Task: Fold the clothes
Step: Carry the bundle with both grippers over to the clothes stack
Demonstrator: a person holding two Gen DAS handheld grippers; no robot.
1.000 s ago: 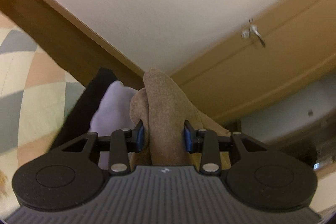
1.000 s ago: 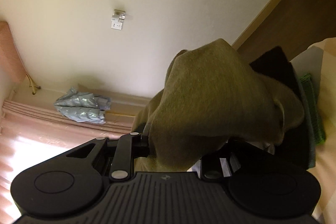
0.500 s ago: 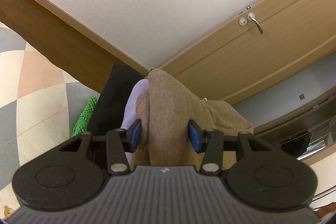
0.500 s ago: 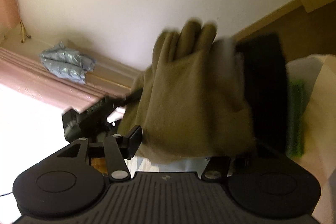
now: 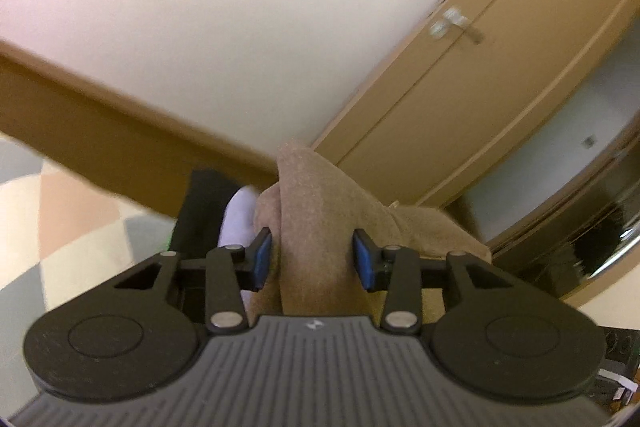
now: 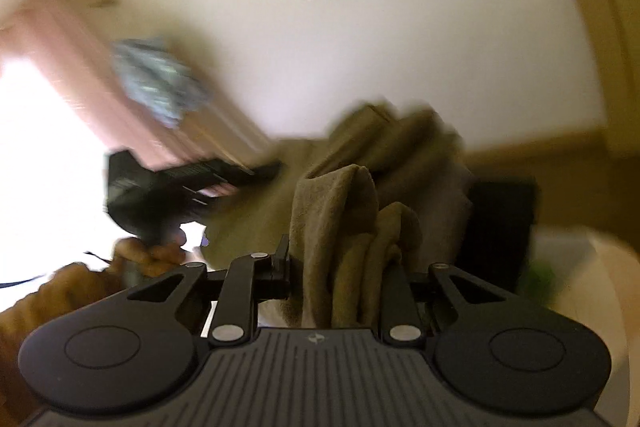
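Note:
A tan-brown garment (image 5: pixel 316 211) is held up between both grippers. My left gripper (image 5: pixel 314 261) has its blue pads (image 5: pixel 262 259) closed on a thick fold of it. In the right wrist view my right gripper (image 6: pixel 340 275) is shut on a bunched fold of the same garment (image 6: pixel 340 211), which looks olive there and stretches left toward the other gripper's black body (image 6: pixel 160 187), held by a hand (image 6: pixel 148 259). The right view is motion-blurred.
Behind the garment lie a black cloth (image 5: pixel 196 211), a white cloth (image 5: pixel 238 215) and something green (image 6: pixel 540 279). A pastel patchwork surface (image 5: pixel 52 211) lies at left. A wooden door (image 5: pixel 480 67) with a handle and a white wall stand beyond. A grey-blue bundle (image 6: pixel 156 83) sits by a window.
The right gripper has swung, and the cloth in it has gone from a wide spread sheet to a narrow bunched fold. The left view has tilted slightly, still gripping the same fold.

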